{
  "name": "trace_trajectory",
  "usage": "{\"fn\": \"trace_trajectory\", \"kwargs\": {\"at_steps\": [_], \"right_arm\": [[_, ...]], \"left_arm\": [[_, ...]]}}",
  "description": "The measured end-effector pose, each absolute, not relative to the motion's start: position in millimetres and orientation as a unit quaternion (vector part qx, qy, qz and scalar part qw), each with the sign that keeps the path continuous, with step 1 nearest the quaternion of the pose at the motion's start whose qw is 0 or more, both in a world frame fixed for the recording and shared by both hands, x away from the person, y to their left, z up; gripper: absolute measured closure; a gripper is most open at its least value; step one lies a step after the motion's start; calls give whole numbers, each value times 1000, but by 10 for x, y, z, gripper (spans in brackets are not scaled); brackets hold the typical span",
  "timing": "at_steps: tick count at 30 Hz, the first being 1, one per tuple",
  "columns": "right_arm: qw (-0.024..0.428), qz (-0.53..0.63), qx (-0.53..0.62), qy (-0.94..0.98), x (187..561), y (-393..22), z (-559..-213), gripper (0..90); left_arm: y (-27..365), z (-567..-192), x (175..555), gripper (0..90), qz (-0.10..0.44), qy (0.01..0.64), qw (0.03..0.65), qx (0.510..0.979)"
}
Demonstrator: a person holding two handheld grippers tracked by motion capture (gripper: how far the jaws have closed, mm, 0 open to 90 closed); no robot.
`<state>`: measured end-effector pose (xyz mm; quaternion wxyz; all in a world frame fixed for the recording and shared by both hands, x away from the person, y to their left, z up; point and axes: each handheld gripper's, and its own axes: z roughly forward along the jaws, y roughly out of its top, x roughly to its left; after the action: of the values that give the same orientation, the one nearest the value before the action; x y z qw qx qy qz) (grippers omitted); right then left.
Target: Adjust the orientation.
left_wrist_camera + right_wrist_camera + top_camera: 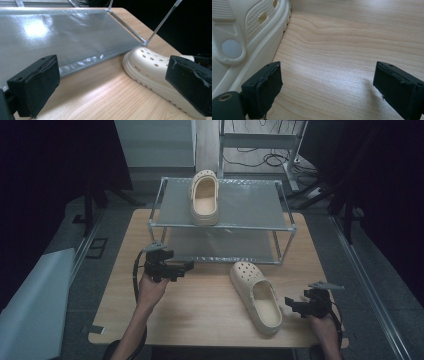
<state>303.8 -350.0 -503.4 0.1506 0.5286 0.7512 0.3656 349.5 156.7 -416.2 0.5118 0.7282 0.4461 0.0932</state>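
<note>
A cream clog [256, 296] lies on the wooden table [200, 305], toe toward the rack. A second cream clog [204, 198] sits on the top shelf of a metal two-tier rack [222, 222]. My left gripper [187, 266] is open, low over the table in front of the rack's lower shelf, pointing right toward the clog's toe [150, 63]; nothing is between its jaws [112, 85]. My right gripper [291, 305] is open beside the clog's heel, its jaws wide apart [327, 85] over bare wood, with the clog's side and strap rivet [232, 48] at the left.
The rack's lower shelf [62, 35] is a bare grey sheet. Beyond the table are a dark floor, cables and a metal frame [260, 142]. A pale sheet [30, 295] lies off the table's left side.
</note>
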Motion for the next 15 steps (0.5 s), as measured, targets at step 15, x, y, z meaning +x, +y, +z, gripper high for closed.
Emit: {"fn": "trace_trajectory", "kwargs": {"at_steps": [15], "right_arm": [[149, 364, 521, 758, 3036, -3477, -5043, 83]], "left_arm": [[1552, -4588, 3265, 0, 122, 445, 467, 754]]}}
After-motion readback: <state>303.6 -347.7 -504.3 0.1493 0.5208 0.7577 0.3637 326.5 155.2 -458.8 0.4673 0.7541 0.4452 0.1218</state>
